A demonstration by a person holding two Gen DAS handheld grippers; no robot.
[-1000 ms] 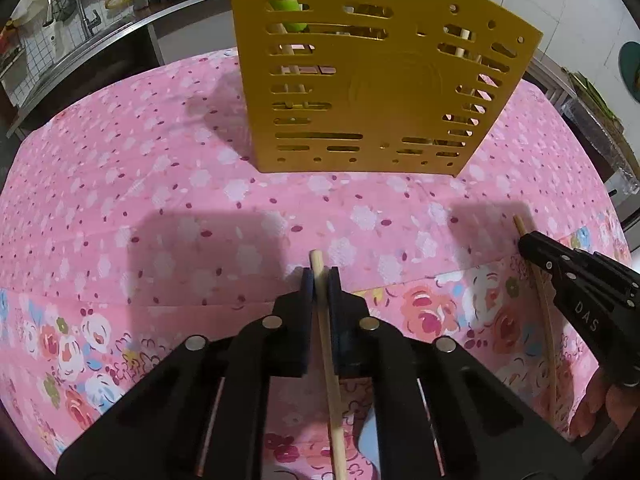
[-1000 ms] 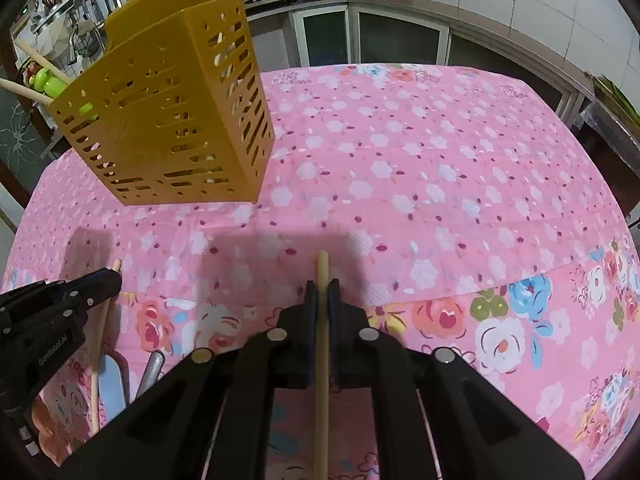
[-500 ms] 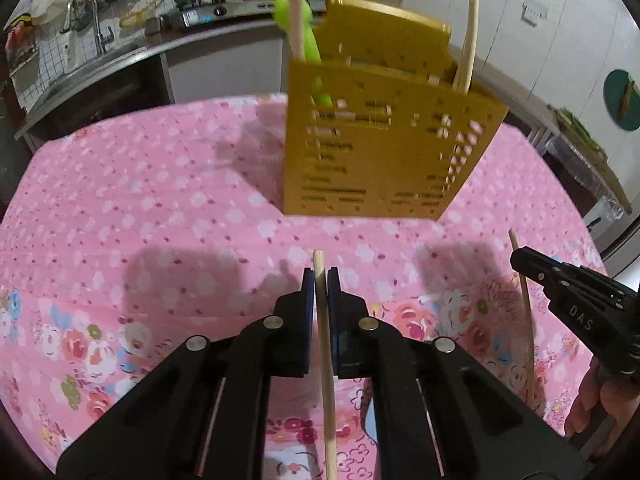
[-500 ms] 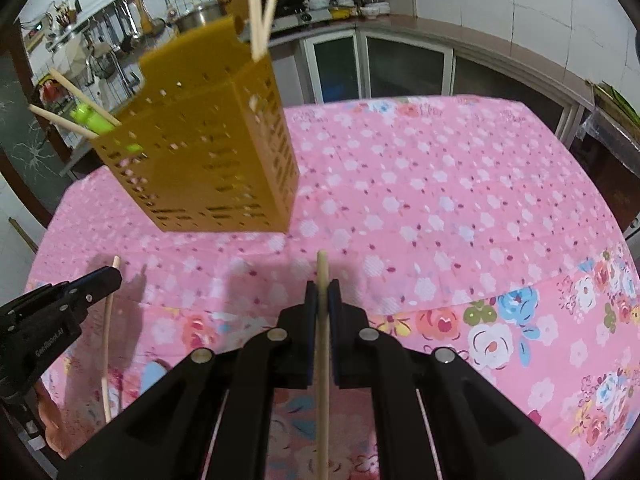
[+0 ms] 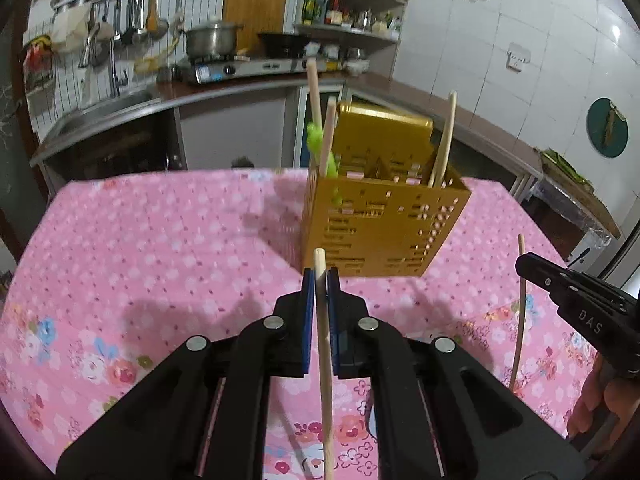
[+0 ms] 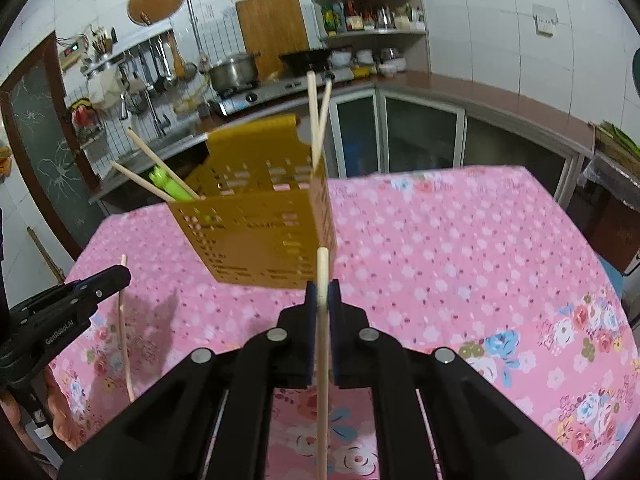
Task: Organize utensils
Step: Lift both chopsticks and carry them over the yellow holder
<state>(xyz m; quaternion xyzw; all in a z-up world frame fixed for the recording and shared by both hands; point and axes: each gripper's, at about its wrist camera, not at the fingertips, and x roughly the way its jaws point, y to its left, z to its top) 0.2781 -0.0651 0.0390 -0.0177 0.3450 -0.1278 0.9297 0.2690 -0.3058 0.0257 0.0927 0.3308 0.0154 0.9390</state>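
Observation:
A yellow perforated utensil holder point(image 5: 380, 220) point(image 6: 264, 232) stands on the pink floral tablecloth point(image 5: 160, 240) point(image 6: 460, 240), with several wooden chopsticks and a green utensil point(image 5: 326, 156) point(image 6: 170, 184) sticking out of it. My left gripper point(image 5: 320, 276) is shut on a wooden chopstick point(image 5: 324, 360), its tip just short of the holder's front. My right gripper point(image 6: 322, 288) is shut on another wooden chopstick point(image 6: 322, 360). Each gripper also shows in the other's view, at the right edge point(image 5: 524, 266) and the left edge point(image 6: 122, 276), each with its chopstick hanging below.
Behind the table run a kitchen counter with a stove and steel pot point(image 5: 208, 38) point(image 6: 232, 70), a sink with hanging utensils point(image 5: 120, 32) and a corner shelf of bottles point(image 6: 368, 12). A person's hand point(image 5: 600, 408) holds the right gripper.
Both grippers have risen and tilted up with their chopsticks, so the holder now looks smaller and lower in each view and the kitchen behind has come into sight.

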